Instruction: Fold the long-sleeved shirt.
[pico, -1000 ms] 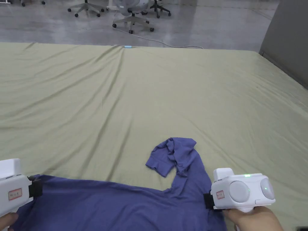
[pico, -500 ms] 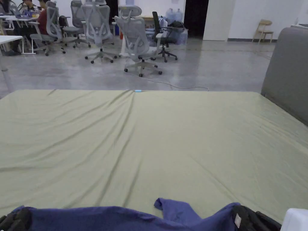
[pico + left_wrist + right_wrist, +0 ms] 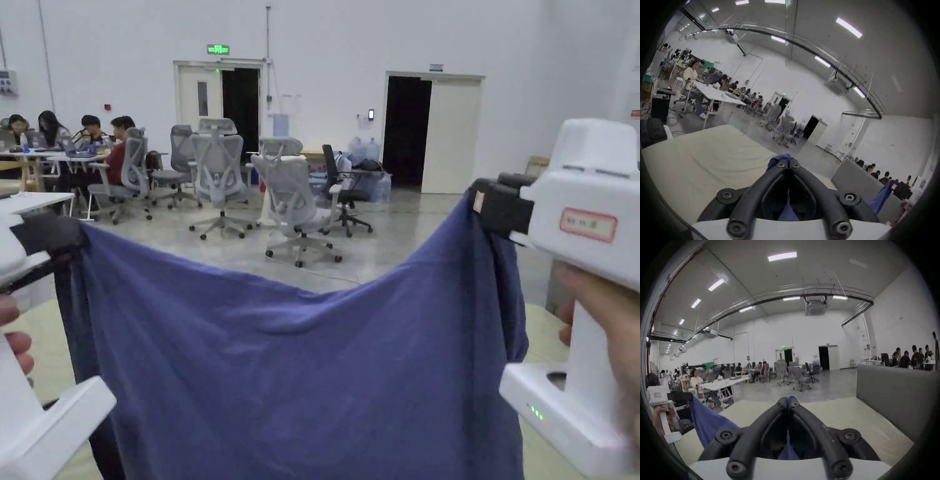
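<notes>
The blue long-sleeved shirt (image 3: 300, 369) hangs in the air in front of me, stretched between both grippers by its upper edge. My left gripper (image 3: 53, 234) is shut on the shirt's left top corner. At the right top corner my right gripper (image 3: 484, 203) is shut on the cloth. In the left gripper view the jaws (image 3: 788, 164) pinch a blue fold (image 3: 779, 158). In the right gripper view the jaws (image 3: 788, 401) clamp a thin blue edge (image 3: 788, 398), and the other gripper (image 3: 680, 398) holds the far corner. The sleeves are hidden.
The olive-green bed surface (image 3: 705, 159) lies below the hanging shirt. A grey padded panel (image 3: 896, 389) stands on its right side. Office chairs (image 3: 287, 187) and tables with seated people (image 3: 69, 144) fill the room beyond.
Both grippers have lifted the shirt from lying flat on the bed to hanging up at head height. The head camera has tilted up toward the room.
</notes>
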{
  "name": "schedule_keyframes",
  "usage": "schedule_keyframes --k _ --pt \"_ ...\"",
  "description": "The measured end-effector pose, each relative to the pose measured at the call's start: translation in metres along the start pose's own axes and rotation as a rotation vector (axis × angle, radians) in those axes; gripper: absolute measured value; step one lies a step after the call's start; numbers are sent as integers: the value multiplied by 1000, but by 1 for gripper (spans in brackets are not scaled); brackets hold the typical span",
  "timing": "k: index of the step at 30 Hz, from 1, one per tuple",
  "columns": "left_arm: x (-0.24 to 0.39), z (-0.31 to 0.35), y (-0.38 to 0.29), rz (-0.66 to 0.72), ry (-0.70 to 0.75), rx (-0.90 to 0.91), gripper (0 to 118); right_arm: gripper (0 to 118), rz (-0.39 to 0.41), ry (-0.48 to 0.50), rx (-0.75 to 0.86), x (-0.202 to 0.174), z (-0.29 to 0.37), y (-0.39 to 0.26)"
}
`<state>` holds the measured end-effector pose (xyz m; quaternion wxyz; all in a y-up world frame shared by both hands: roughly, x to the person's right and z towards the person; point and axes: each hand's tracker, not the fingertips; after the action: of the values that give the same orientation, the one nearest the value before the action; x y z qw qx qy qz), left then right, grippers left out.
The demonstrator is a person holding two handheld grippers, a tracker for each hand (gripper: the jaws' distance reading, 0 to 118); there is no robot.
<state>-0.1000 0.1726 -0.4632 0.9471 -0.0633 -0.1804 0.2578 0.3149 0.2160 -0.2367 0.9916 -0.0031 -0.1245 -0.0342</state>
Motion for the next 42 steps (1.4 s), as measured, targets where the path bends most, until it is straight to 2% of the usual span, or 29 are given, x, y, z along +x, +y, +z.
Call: schedule_keyframes --k 3,5,6,9,10,11,13,18,22,26,28,32,34,38,42 --pt "16 -42 35 -1 1 20 0 4 22 -47 15 11 -43 47" --pt "27 -72 57 -17 -4 32 0 4 10 -60 8 22 -78 85" --pt "30 -87 68 -16 -1 38 0 4 -27 -76 6 28 -93 100" --pt "42 -127 95 -44 37 29 0 4 -39 -81 17 34 -136 137" --pt "44 -138 101 -82 65 34 0 4 -12 -91 27 37 -147 144" --pt "45 -151 108 -107 80 38 0 4 14 -154 39 36 -157 152" --pt "47 -170 114 -107 86 43 0 4 46 -166 45 38 -175 163" --pt "46 -210 118 -79 73 32 0 4 0 -185 62 49 -203 175" --pt "48 -233 96 -111 68 11 0 4 31 -202 40 55 -224 158" --pt "36 -259 52 -205 82 -36 0 4 4 -197 -65 78 -257 99" --pt "16 -273 14 -231 104 -92 0 4 0 -194 -158 90 -276 46" --pt "-38 -293 -77 -242 182 -264 0 4 -61 -111 -376 109 -301 -89" --pt "-71 -291 -129 -237 207 -357 0 4 -81 -99 -512 115 -302 -167" --pt "-121 -263 -205 -223 255 -495 0 4 -88 -93 -658 111 -266 -267" --pt "-147 -199 -231 -196 255 -540 0 4 -145 -35 -721 119 -211 -306"
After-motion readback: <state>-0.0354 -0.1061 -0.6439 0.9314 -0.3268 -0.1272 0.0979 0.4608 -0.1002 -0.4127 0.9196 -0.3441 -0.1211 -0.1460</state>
